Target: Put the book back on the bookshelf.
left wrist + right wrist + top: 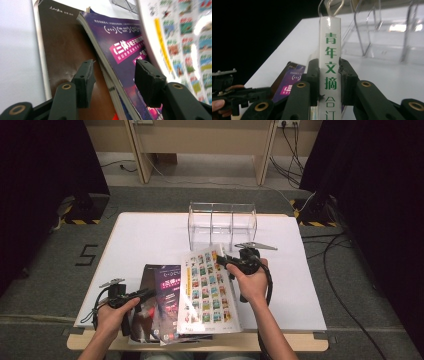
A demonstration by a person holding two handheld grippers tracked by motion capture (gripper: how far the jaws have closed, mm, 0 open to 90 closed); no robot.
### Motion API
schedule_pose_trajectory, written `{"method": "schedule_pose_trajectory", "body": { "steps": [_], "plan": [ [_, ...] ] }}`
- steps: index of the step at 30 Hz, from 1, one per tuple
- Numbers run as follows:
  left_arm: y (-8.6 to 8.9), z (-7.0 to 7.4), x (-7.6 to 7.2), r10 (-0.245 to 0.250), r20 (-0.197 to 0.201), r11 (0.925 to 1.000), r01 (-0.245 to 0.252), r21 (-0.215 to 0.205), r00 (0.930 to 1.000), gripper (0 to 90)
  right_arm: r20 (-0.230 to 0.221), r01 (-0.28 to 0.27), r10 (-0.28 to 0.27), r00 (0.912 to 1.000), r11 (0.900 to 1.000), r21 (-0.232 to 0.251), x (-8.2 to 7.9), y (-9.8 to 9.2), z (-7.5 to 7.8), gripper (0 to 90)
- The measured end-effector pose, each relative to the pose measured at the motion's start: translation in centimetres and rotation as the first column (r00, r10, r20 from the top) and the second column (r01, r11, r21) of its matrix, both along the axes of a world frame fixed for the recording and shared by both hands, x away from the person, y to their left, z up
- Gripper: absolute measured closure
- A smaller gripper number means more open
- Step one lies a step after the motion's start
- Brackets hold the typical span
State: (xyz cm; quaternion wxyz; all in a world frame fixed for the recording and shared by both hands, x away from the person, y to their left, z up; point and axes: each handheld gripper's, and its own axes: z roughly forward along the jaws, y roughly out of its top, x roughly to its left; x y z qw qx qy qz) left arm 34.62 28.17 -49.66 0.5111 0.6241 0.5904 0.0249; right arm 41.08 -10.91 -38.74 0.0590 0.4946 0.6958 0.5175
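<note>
Right gripper (223,260) clamps the white-spined book (207,290) by its spine, lifted off the stack at the near edge of the tabletop (150,235). Grip sits at one end only, so the book may pivot, sag or slip. Left gripper (113,80) is agape, straddling the purple book's (125,57) edge w/o pressing; stack is unsecured and could slide. Clear rack (222,222) at far side has narrow slots; a tilted entry may jam.

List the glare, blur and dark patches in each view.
High view: black curtains swallow both sides; the clear acrylic rack glints. Left gripper view: glare washes out the white picture-grid magazine; the purple paperback stays readable. Right gripper view: background black at left; the magazine's white spine is sharp.
</note>
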Motion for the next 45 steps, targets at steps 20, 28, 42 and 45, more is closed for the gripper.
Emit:
{"method": "schedule_pose_trajectory", "body": {
  "steps": [20, 28, 42, 45],
  "plan": [
    [0.2, -0.3, 0.0, 0.002, -0.009, 1.0000, -0.002, 0.003, 1.0000, 49.9, 0.161, 0.102, -0.091, 0.9827, 0.993, -0.065, 0.7, -2.6, 6.1, 74.1],
    [0.1, -0.4, 0.0, -0.001, -0.010, 1.0000, 0.001, 0.005, 0.9999, 50.1, 0.255, 0.190, -0.177, 0.9506, 0.981, -0.028, 0.3, -4.2, 8.2, 74.1],
    [0.0, -0.3, 0.0, 0.007, 0.003, 1.0000, -0.007, 0.000, 1.0000, 50.1, 0.302, 0.283, -0.273, 0.9135, 0.959, 0.012, 0.1, -6.9, 10.2, 74.1],
    [0.1, -0.4, -0.1, 0.005, 0.003, 1.0000, -0.005, -0.002, 1.0000, 50.1, 0.309, 0.299, -0.288, 0.9065, 0.954, 0.012, 0.2, -7.5, 10.8, 74.2]
  ]
}}
